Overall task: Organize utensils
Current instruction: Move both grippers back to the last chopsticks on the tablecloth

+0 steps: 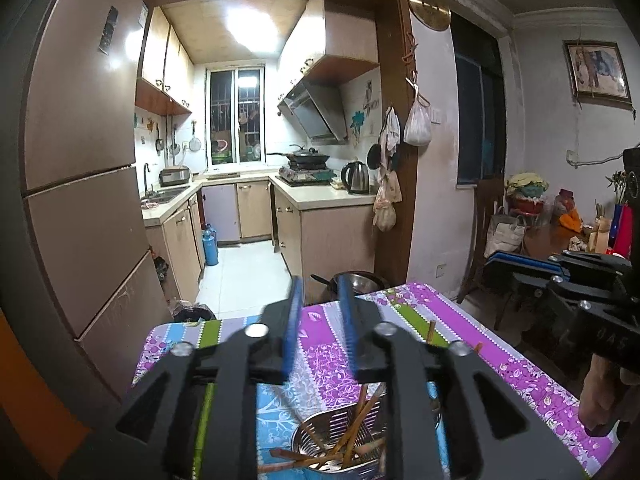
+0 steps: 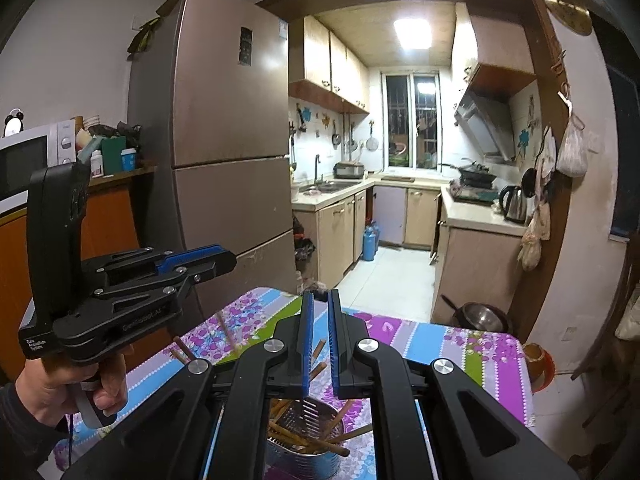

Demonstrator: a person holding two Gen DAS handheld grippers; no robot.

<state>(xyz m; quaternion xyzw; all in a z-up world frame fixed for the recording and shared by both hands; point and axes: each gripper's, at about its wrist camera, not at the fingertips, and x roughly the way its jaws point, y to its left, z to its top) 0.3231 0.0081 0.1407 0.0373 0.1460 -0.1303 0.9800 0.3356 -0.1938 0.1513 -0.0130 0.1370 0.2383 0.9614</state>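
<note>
Kitchen doorway behind; counter w/ purple floral cloth (image 2: 460, 344). Steel perforated holder (image 2: 304, 450) sits below both claws, full of brown wooden chopsticks (image 2: 320, 446) leaning loose; more lie on cloth. Left claw (image 1: 320, 320) narrowly apart, empty; right claw (image 2: 318, 340) nearly closed, empty. Risk: nudge tips the light cylinder, smooth sticks roll.

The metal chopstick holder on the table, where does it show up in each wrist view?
Left wrist view: the metal chopstick holder sits at the bottom centre, partly hidden behind the left gripper.
Right wrist view: bottom centre, behind the right gripper, wooden chopsticks inside.
Shared landmark: the floral tablecloth beneath it.
</note>
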